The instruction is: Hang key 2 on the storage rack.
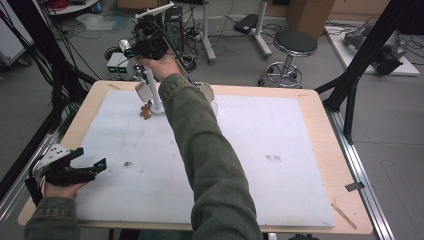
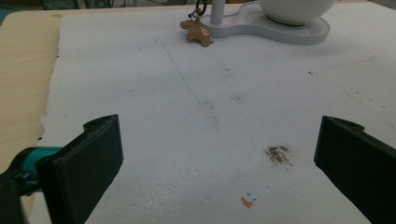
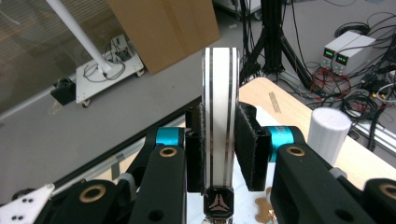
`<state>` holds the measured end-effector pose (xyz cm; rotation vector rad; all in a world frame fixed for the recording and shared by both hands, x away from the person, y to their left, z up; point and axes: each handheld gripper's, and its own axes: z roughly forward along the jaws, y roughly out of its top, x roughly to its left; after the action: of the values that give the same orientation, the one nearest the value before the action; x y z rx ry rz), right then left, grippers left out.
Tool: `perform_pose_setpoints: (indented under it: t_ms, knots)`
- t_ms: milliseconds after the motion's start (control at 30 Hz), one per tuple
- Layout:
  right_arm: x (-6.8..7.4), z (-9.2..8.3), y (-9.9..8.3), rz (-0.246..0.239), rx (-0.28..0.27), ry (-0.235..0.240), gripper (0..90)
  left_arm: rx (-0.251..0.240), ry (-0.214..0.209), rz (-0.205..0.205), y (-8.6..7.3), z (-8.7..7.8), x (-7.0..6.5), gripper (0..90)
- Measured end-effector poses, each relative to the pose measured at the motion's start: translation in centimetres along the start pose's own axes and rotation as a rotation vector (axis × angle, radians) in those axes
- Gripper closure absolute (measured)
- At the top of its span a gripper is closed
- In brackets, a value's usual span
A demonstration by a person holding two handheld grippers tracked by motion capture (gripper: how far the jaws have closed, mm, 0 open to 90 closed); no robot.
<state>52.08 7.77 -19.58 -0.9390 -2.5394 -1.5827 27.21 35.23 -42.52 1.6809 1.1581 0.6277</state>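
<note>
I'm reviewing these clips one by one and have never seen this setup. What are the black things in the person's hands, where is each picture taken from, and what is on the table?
There is no robot: a person holds a two-jaw gripper in each hand. The high view looks down on the table and its white mat. The other two views come from cameras riding on each gripper. The left gripper rests open near the mat's near left corner. The right gripper, raised at the far side, is shut on a flat white tag with dark stripes. On the mat stand a white stand with a post and a bowl, and beside it lies a brown charm.

Even, soft indoor light throughout, with faint shadows, no glare, and all three pictures slightly grainy and soft.
</note>
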Motion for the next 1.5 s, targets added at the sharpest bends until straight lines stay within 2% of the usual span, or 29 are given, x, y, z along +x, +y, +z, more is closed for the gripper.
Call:
perform_pose_setpoints:
  t_ms: [167,400,433,533,733,867,1133,1267,1367,1500]
  knots:
    - [-1.2,0.4,0.2,0.021,-0.013,-0.025,74.6,-0.003,0.001,-0.002,0.0,0.1,0.2,1.7]
    - [-2.1,0.9,0.3,0.037,-0.041,-0.031,74.6,-0.005,0.001,-0.009,0.0,0.0,0.3,1.7]
    - [-2.4,0.9,0.4,0.049,-0.060,-0.020,74.6,-0.005,-0.001,-0.012,0.0,0.1,0.4,1.7]
    - [-2.6,0.8,0.5,0.058,-0.068,-0.031,74.6,-0.001,0.000,-0.014,0.0,0.0,0.5,1.7]
    - [-2.9,0.8,0.7,0.045,-0.072,-0.055,74.6,-0.009,0.003,-0.016,0.0,-0.1,0.5,1.7]
    - [-3.1,0.3,0.6,0.059,-0.073,-0.068,74.6,-0.009,0.004,-0.014,0.0,-0.1,0.5,1.7]
    - [-3.6,0.3,0.1,0.054,-0.077,-0.091,74.6,-0.007,0.005,-0.013,0.0,0.0,0.5,1.7]
    - [-3.6,0.3,-0.3,0.044,-0.092,-0.081,74.6,-0.004,0.004,-0.009,0.0,0.0,0.5,1.7]
    - [-3.4,0.3,-0.5,0.019,-0.103,-0.072,74.6,-0.002,0.004,-0.007,0.0,0.0,0.5,1.7]
    - [-3.2,0.4,-0.7,-0.005,-0.096,-0.059,74.4,-0.004,0.004,-0.008,0.0,0.0,0.5,1.7]
